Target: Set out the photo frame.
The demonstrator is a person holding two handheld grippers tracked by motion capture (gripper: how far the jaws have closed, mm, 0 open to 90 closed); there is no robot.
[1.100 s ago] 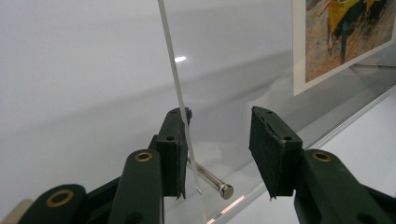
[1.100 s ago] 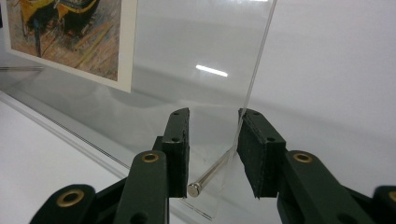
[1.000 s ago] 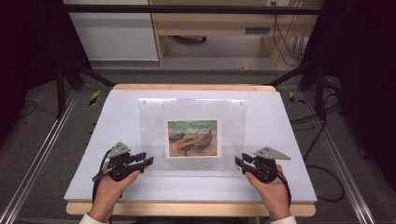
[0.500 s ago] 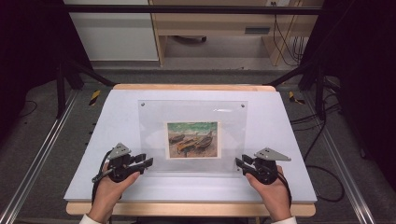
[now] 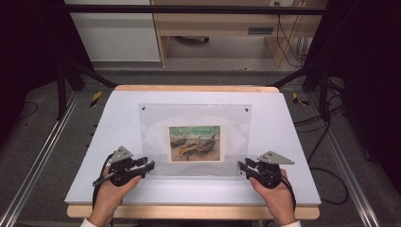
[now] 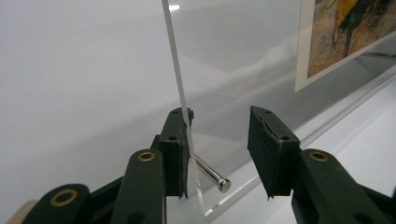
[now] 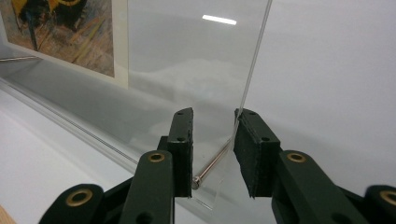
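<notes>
- The counter (image 5: pixel 293 142) is white, bare and smooth, filling the middle of the high view; I judge a hard panel would slide on it readily.
- The clear frame (image 5: pixel 156 132) lies at the centre of the counter, two transparent sheets stacked with a gap between them. I judge it stiff, fairly heavy for its thickness, slick to the pads, and liable to scratch or chip at the corners.
- The print (image 5: pixel 195 143), a small painting of boats, sits in the frame's middle; best kept clear of any grip.
- The left hand-held gripper (image 5: pixel 147 166) stands at the frame's lower left corner. Its jaws are spread around the upper sheet's corner; one pad (image 6: pixel 177 154) touches the sheet's edge, the other stands apart.
- The right hand-held gripper (image 5: pixel 243 168) mirrors it at the lower right corner, jaws spread, not yet pinching.
- A metal standoff pin (image 6: pixel 211 173) joins the sheets at each near corner (image 7: pixel 212 169); gripping the top sheet beside it looks safest.
</notes>
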